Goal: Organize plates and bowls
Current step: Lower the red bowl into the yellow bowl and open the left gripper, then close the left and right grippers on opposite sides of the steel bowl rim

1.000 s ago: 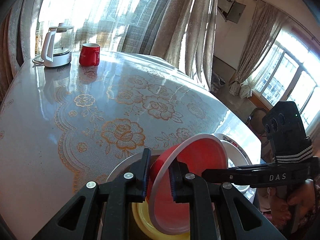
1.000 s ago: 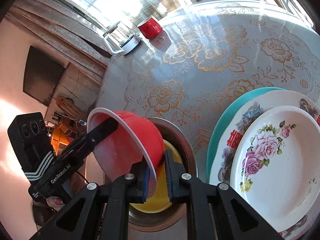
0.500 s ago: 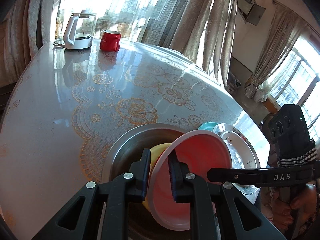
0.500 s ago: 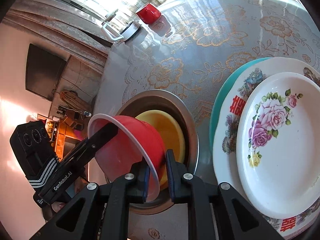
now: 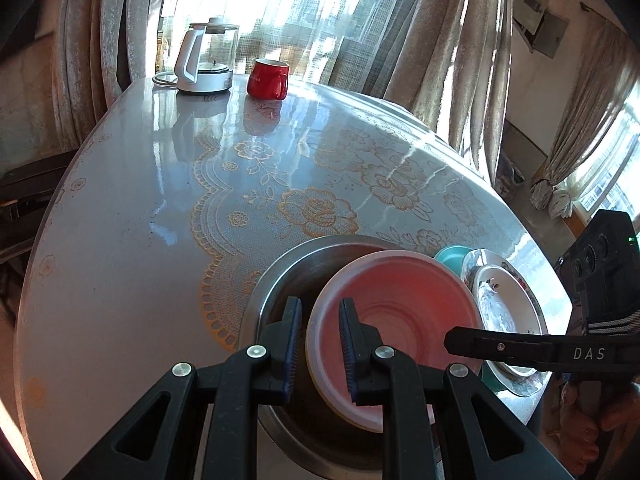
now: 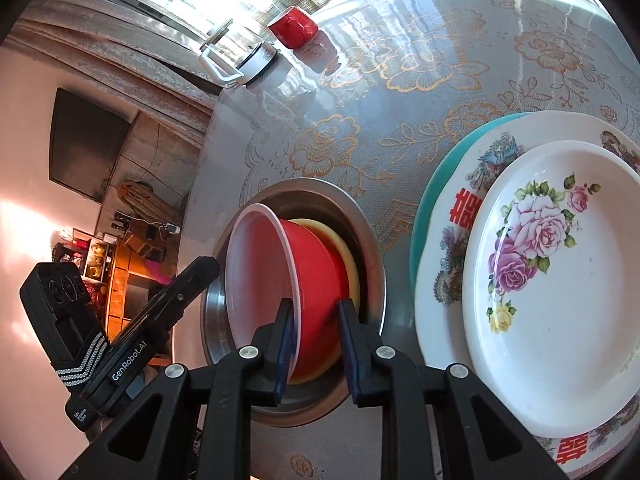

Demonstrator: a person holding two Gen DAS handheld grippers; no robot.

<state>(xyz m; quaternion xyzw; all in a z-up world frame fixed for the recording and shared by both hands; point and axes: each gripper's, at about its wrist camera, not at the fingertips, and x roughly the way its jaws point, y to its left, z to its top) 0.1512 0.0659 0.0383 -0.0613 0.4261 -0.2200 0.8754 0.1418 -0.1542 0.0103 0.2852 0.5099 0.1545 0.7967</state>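
A red bowl with a white rim (image 5: 394,312) (image 6: 316,284) sits in a yellow bowl (image 6: 347,260), both inside a steel bowl (image 5: 288,276) (image 6: 370,236). My left gripper (image 5: 318,344) is open, its fingers straddling the red bowl's near rim. My right gripper (image 6: 314,344) is open too, its fingers on either side of the red bowl's rim and wall. To the right stands a stack of plates: a rose plate (image 6: 560,280) on a patterned plate (image 6: 460,216) on a teal plate (image 6: 430,200), also in the left wrist view (image 5: 508,300).
A glass kettle (image 5: 208,60) and a red mug (image 5: 268,78) stand at the far edge of the round table (image 5: 140,220) with a lace-pattern cover. Curtains and windows lie behind. The table edge is close on the near side.
The red bowl was lowered from a tilted hold into the yellow bowl. Both grippers went from shut on its rim to open.
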